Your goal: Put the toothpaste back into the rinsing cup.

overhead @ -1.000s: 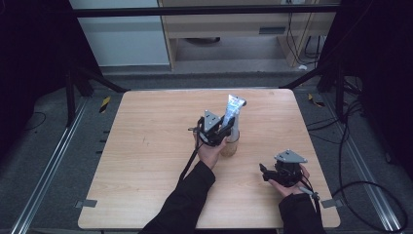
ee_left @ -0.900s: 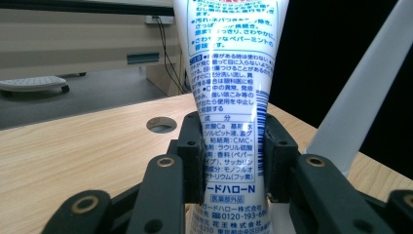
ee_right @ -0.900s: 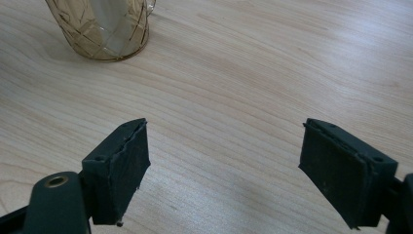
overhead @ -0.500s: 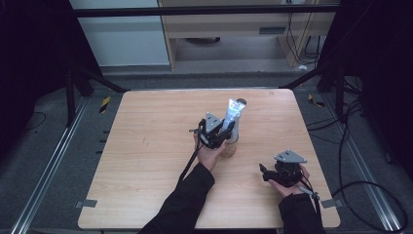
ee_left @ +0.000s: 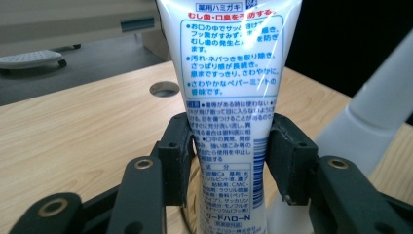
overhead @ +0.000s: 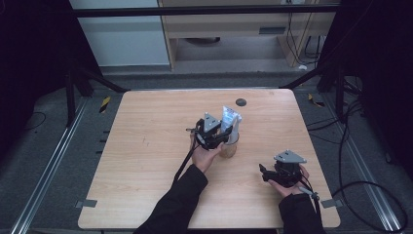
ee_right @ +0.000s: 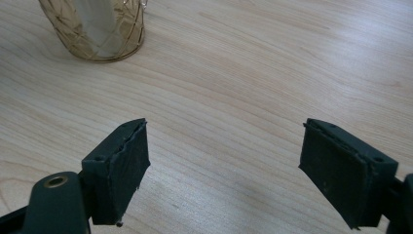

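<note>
Upright, toothpaste tube in gold cup

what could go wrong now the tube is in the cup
The left gripper has just been opening, its jaws flanking the tube with little clearance. Pulling back at an angle could snag the tube and tip the light wire cup. The tube stands tall and leans, so it may topple the cup once freed. The right gripper is open and well off, too far to steady anything.
</note>
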Demonstrator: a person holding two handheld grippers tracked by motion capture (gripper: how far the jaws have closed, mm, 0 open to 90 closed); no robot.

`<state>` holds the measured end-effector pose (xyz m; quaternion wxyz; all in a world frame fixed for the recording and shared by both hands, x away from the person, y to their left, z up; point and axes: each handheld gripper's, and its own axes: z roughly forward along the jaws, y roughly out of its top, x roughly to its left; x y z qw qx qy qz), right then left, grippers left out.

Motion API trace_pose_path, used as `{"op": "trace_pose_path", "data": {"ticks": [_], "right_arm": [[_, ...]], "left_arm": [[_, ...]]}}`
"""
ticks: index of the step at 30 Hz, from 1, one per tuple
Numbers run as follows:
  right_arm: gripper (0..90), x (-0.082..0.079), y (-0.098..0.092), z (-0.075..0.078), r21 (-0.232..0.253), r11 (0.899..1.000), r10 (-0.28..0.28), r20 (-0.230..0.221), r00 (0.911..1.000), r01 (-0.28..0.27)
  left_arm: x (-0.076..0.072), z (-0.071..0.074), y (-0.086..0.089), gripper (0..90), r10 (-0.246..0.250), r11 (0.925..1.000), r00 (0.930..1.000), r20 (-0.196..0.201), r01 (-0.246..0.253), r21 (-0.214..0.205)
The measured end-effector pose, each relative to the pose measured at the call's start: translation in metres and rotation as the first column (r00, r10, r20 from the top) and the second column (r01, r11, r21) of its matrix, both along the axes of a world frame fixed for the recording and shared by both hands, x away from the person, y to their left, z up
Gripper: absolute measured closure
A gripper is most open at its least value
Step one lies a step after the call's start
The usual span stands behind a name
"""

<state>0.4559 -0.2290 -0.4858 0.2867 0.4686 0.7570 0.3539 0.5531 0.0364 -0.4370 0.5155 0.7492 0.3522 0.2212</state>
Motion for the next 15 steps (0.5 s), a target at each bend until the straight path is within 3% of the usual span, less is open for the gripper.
{"op": "trace_pose_path", "data": {"ticks": [8,10,12,15], "right_arm": [[18.1,-0.001,0.001,0.0,0.003,1.0,-0.001,-0.003,1.0,0.001],[18.0,-0.001,0.001,0.0,0.002,1.0,-0.001,-0.002,1.0,0.001],[18.1,0.0,0.0,0.0,0.001,1.0,0.0,-0.001,1.0,0.0],[18.0,0.0,0.001,0.0,0.0,1.0,-0.001,-0.002,1.0,0.001]], "left_arm": [[-0.006,-0.003,0.003,49.0,-0.029,0.999,0.9996,0.002,0.029,0.034],[-0.009,-0.001,0.006,44.6,-0.025,0.9994,0.9996,0.014,0.024,0.023],[-0.013,0.004,0.012,52.2,-0.026,0.9996,0.9986,0.046,0.027,-0.012],[-0.018,0.015,0.02,49.3,-0.028,0.9996,0.9979,0.058,0.029,-0.005]]}}
